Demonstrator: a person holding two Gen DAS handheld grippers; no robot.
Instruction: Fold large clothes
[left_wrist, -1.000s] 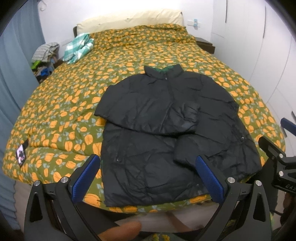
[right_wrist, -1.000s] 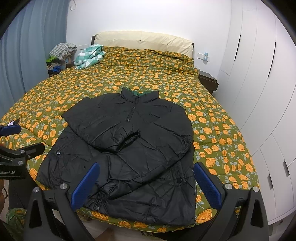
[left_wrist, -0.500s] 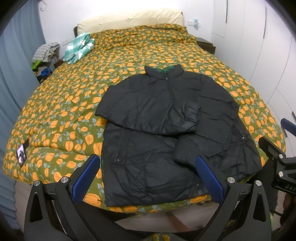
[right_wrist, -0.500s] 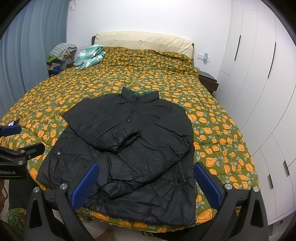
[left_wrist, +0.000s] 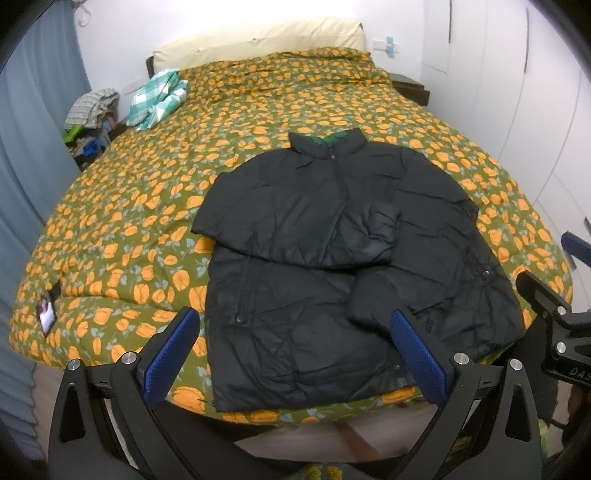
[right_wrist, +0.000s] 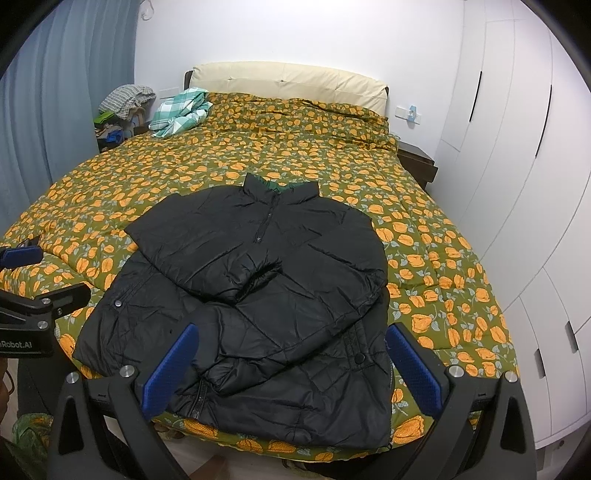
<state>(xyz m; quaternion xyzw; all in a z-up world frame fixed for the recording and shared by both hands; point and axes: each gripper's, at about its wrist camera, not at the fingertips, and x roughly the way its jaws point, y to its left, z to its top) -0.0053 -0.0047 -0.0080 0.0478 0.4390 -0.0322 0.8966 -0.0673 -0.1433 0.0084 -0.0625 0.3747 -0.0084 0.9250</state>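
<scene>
A black puffer jacket (left_wrist: 325, 258) lies front up on the bed's near end, collar away from me, both sleeves folded across its chest. It also shows in the right wrist view (right_wrist: 266, 288). My left gripper (left_wrist: 295, 354) is open and empty, held just off the bed's near edge over the jacket's hem. My right gripper (right_wrist: 291, 365) is open and empty, also above the hem. Each gripper shows at the edge of the other's view: the right one (left_wrist: 546, 314) and the left one (right_wrist: 33, 295).
The bed (right_wrist: 332, 147) has a green cover with orange flowers and a cream headboard (right_wrist: 288, 81). A teal checked cloth (right_wrist: 181, 110) lies by the pillows. Clothes pile (right_wrist: 122, 107) and blue curtain (right_wrist: 55, 110) stand left; white wardrobe doors (right_wrist: 517, 147) and a dark nightstand (right_wrist: 417, 162) stand right.
Both grippers have stayed almost still over the jacket's hem. The jacket has not moved. A fingertip seen under the left gripper a second ago is out of view.
</scene>
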